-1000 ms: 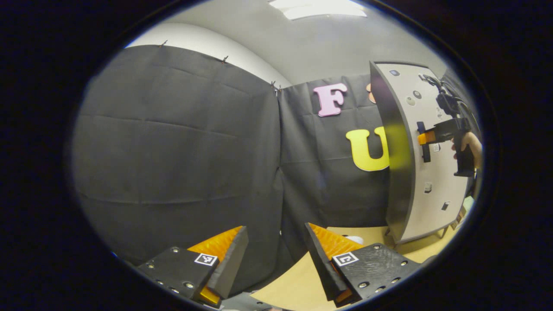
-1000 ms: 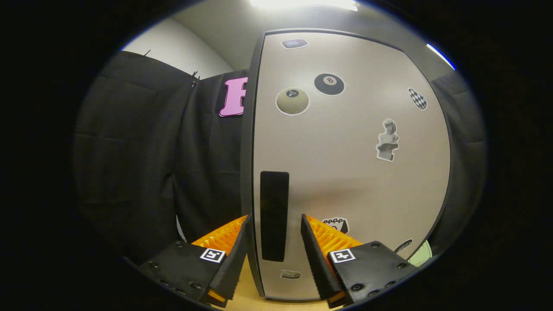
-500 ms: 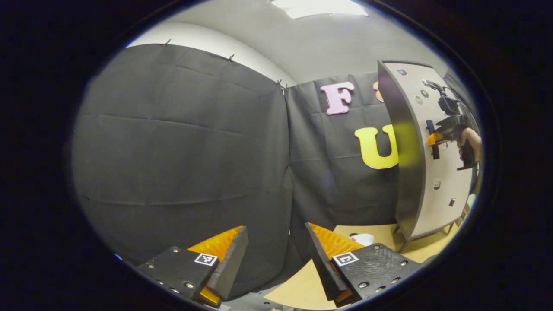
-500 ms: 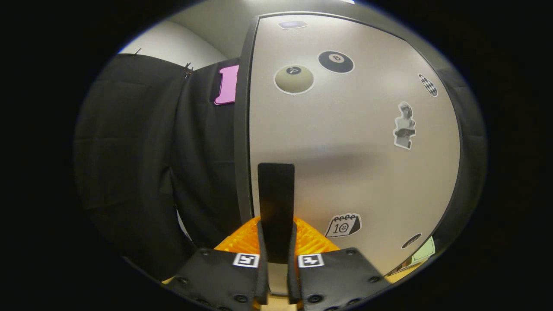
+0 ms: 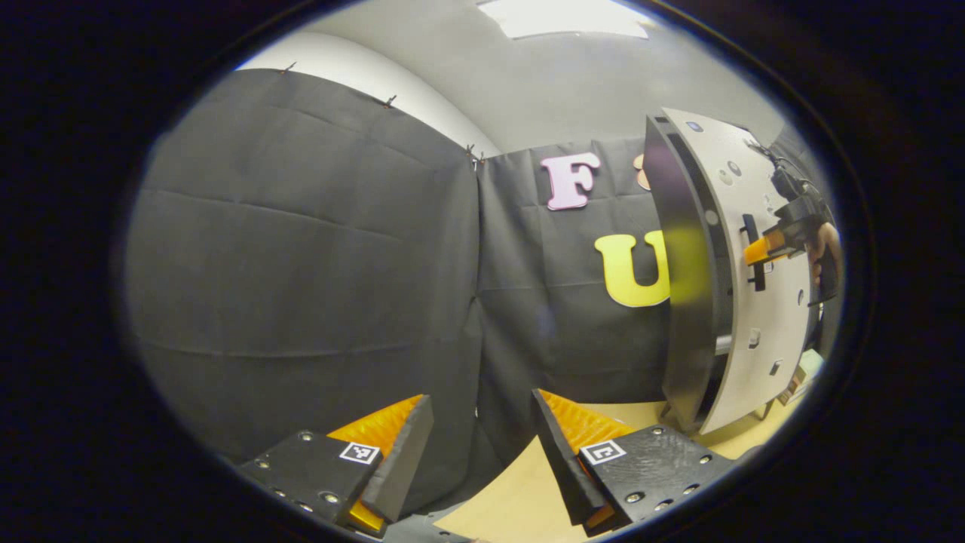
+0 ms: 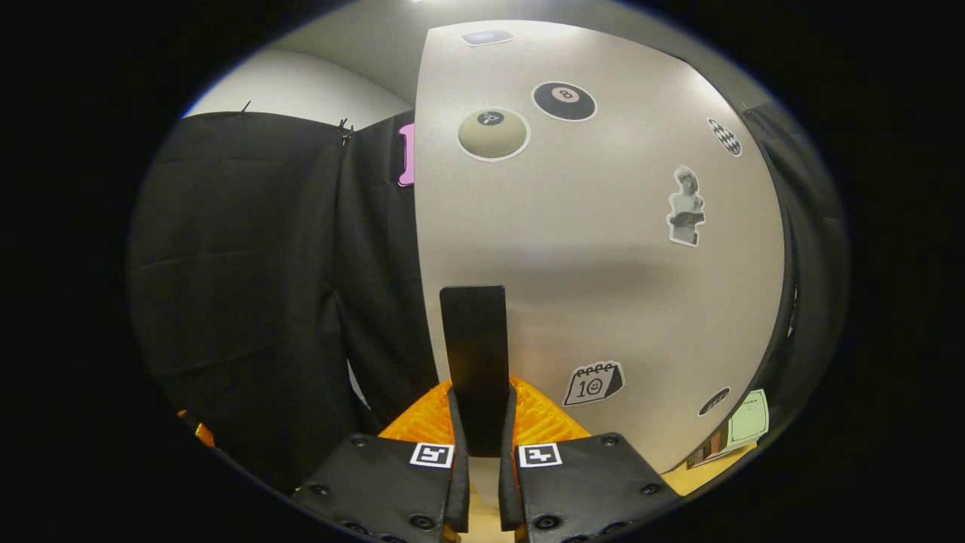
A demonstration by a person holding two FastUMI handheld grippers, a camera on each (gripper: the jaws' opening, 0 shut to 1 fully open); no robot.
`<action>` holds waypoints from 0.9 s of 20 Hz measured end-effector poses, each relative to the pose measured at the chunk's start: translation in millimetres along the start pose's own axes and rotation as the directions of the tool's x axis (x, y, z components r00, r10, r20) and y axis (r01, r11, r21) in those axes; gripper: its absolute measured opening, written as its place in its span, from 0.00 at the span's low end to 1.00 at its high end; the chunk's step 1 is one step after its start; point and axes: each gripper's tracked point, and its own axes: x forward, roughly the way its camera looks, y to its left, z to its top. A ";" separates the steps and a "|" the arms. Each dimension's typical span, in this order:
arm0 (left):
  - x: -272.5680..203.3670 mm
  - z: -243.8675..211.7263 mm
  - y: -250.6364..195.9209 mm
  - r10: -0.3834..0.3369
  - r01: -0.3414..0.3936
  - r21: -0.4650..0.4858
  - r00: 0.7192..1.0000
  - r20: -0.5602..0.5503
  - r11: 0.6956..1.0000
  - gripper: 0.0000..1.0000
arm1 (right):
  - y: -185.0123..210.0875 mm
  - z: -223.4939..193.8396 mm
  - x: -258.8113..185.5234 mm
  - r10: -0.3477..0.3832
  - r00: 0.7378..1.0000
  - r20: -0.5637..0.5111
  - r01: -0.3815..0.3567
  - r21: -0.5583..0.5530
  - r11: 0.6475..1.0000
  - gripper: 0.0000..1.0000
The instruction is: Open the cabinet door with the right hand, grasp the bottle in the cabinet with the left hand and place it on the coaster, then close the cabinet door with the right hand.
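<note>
The opening of the cabinet was judged to be the step in hand. In the right gripper view, the right hand-held gripper (image 6: 482,445) was seen clenched on the flat black vertical handle (image 6: 473,354) of the pale grey sticker-covered cabinet door (image 6: 603,249), with both fingers pressed against the handle's sides. In the left gripper view, that door (image 5: 754,286) was seen swung slightly off the dark cabinet body (image 5: 682,286), a narrow gap being visible along the opening edge, and the right hand-held gripper (image 5: 758,249) was seen farther off at the handle, held by a hand (image 5: 823,253) from the door's outer side and pointed roughly level at it. The left hand-held gripper (image 5: 482,445) was held released, its fingers spread wide and empty, low above the light wooden tabletop (image 5: 520,498), well apart from the cabinet and aimed mostly at the black cloth wall. The bottle was not made out through the narrow gap; it was presumed to be inside the cabinet. The next move was judged to call for a wider pull along the door's arc, so that the left hand-held gripper could be brought round to the opening.
</note>
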 end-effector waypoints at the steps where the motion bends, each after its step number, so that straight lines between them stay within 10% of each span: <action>1: 2.0 0.1 -3.8 -0.013 0.013 -0.005 1.000 0.001 1.000 0.81 | -1.3 0.1 -5.8 0.010 1.000 -0.002 -0.010 0.008 1.000 0.17; 18: -4.4 46.4 -234.5 -0.321 0.323 -0.060 0.946 0.051 0.944 0.80 | -43.9 -6.1 -61.1 0.178 0.983 -0.032 -0.176 0.059 0.983 0.17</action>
